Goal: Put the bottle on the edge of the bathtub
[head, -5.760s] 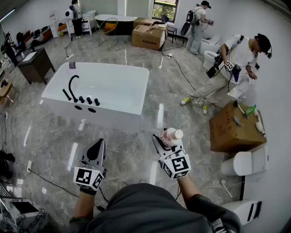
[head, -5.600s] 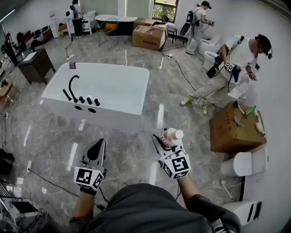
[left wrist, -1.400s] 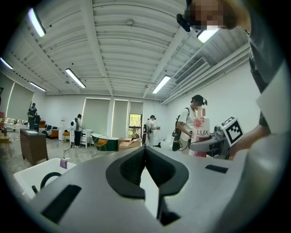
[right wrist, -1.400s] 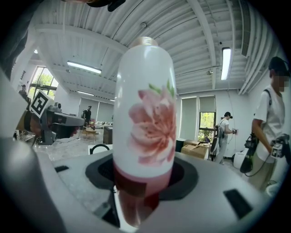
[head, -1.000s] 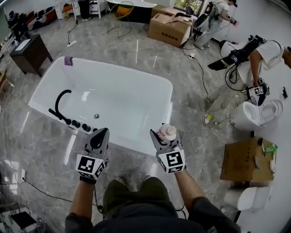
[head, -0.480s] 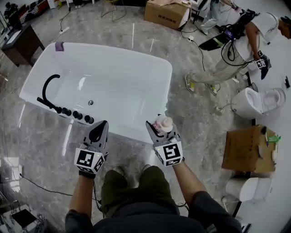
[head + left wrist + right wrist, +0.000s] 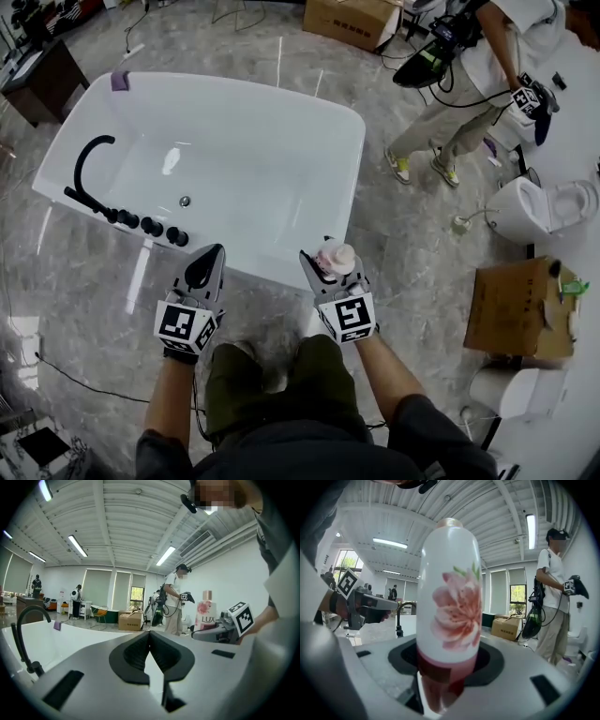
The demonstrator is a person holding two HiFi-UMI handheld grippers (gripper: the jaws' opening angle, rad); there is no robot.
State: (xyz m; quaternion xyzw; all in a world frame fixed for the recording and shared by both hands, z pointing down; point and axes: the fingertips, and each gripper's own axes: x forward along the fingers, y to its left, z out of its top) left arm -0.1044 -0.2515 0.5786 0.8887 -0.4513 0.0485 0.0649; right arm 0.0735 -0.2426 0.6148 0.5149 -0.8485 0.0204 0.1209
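Bottle position: holds white plastic bottle with pink flower print (image 7: pixel 336 257) upright, clamped low in right gripper (image 7: pixel 326 270), near rim of white bathtub (image 7: pixel 258 265) ahead-left and below; shows left gripper (image 7: pixel 206 256) closed, empty.

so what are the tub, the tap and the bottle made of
Bathtub: glossy white, likely acrylic or enamelled; light glares off its smooth walls.
Tap: matte black metal, probably coated; thin curved spout, hardly any shine.
Bottle: glossy white plastic by the look, printed pink flower, pinkish-red lower part; whether that is liquid showing through is unclear.
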